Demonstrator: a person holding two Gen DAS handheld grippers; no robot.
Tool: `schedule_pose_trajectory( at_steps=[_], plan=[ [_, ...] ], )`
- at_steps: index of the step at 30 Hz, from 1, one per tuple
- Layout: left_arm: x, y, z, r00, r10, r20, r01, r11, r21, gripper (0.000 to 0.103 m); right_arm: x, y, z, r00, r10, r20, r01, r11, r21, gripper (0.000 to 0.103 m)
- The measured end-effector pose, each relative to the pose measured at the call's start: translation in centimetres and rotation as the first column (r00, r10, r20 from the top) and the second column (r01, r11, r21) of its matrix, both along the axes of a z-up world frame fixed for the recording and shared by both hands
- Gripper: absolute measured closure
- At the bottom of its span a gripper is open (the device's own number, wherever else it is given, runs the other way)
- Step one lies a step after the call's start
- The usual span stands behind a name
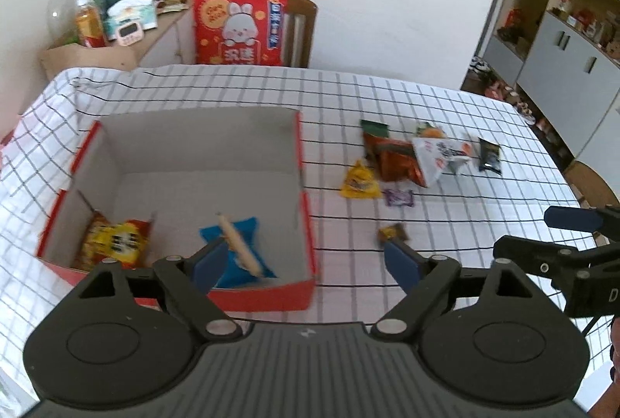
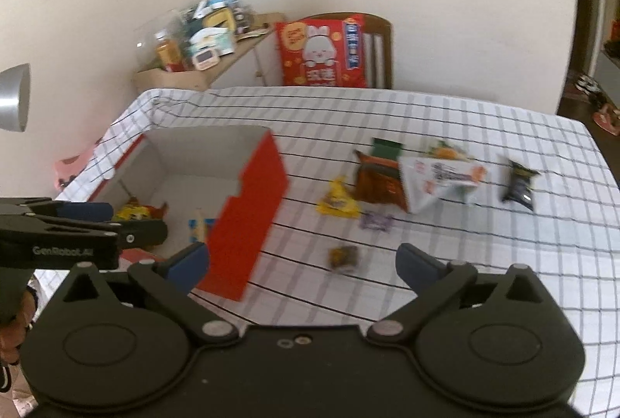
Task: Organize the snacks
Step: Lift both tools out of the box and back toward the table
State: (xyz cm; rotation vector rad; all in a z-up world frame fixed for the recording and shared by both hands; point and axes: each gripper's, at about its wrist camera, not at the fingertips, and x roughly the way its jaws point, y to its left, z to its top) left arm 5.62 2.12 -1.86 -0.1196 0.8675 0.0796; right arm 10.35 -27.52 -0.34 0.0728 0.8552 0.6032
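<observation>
A red cardboard box [image 1: 300, 154] [image 2: 252, 216] stands open on the checked tablecloth. Inside it lie a yellow-red pack [image 1: 116, 239], a blue pack [image 1: 240, 263] and a tan stick [image 1: 238, 243]. To its right, loose snacks lie scattered: a yellow packet [image 1: 358, 181] [image 2: 337, 202], an orange-brown packet [image 1: 391, 158], a white packet [image 1: 438, 154] [image 2: 438, 177], a black packet [image 1: 489, 154] [image 2: 519, 185], a purple sweet [image 1: 399, 197] and a small brown sweet [image 1: 393, 234] [image 2: 343, 257]. My left gripper [image 1: 306, 259] hangs open over the box's right wall, holding nothing. My right gripper [image 2: 302, 263] is open and holds nothing, the brown sweet just beyond it.
A wooden chair with a red rabbit cushion [image 1: 240, 30] stands behind the table's far edge. A cluttered side shelf [image 1: 116, 18] is at the back left, and cabinets [image 1: 562, 42] are on the right. The table's right edge drops off near the black packet.
</observation>
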Motion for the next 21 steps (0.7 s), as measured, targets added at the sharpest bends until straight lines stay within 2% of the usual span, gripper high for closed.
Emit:
schedule_pose_trajectory(
  at_steps=[1, 2, 12, 21],
  plan=[
    [0.2, -0.5, -0.2, 1.000, -0.007, -0.002, 0.007, 1.000, -0.003, 0.003, 0.1, -0.8, -0.3, 1.000, -0.011, -0.002, 0.011, 1.000, 0.002, 0.000],
    [0.4, -1.1, -0.5, 1.000, -0.013, -0.005, 0.013, 1.000, -0.006, 0.001, 0.2, -1.5, -0.5, 1.000, -0.019, -0.002, 0.019, 1.000, 0.001, 0.000],
    [3.9, -6.1, -3.3, 0.999, 0.008, -0.053, -0.010, 1.000, -0.022, 0.001, 2.9, -7.5, -2.9, 0.997, -0.071, 0.008, 0.071, 0.997, -0.019, 0.000],
    [8.4, -8.9, -5.7, 0.987, 0.091, -0.135, -0.096, 0.995, -0.027, 0.001, 8.0, -11.1, -5.2, 0.994, -0.107, 0.003, 0.107, 0.991, -0.084, 0.000]
  ],
)
